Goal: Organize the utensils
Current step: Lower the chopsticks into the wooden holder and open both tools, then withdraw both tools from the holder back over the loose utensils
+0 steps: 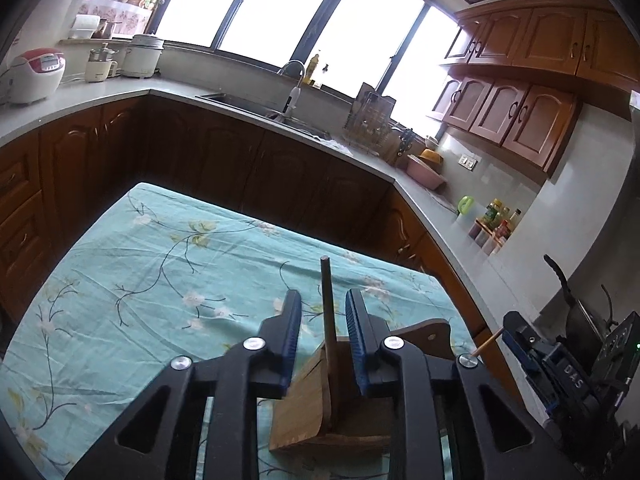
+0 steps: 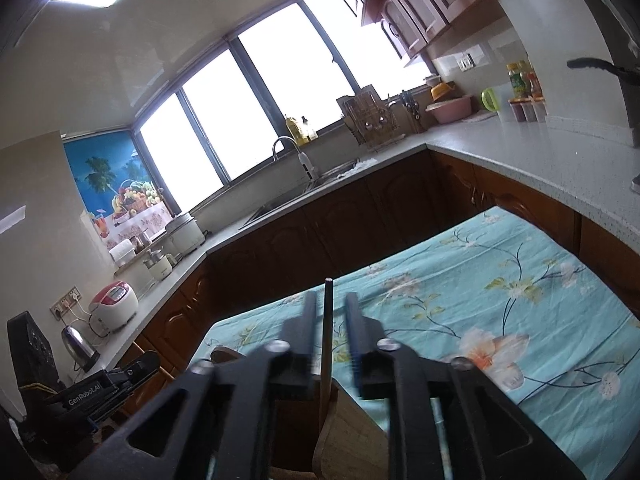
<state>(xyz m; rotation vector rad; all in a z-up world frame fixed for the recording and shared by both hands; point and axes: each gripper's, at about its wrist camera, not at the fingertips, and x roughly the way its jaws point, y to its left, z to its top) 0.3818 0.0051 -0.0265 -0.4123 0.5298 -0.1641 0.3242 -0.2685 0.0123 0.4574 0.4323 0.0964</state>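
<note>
A wooden utensil holder (image 1: pixel 320 408) stands on the table with the teal floral cloth (image 1: pixel 152 280). A dark chopstick (image 1: pixel 328 304) stands upright in it, between the fingers of my left gripper (image 1: pixel 323 312), which is open and does not touch it. In the right wrist view a chopstick (image 2: pixel 327 320) rises between the fingers of my right gripper (image 2: pixel 329 312), which is open around it above the holder (image 2: pixel 344 440). The right gripper also shows at the right of the left wrist view (image 1: pixel 532 344), with a light chopstick tip (image 1: pixel 486 344) beside it.
Grey counters (image 1: pixel 120 92) with dark wooden cabinets run around the table on three sides. A sink (image 1: pixel 256 106) and tap are under the window. A rice cooker (image 1: pixel 36 74) stands at the left, bottles (image 1: pixel 496 220) and a pan at the right.
</note>
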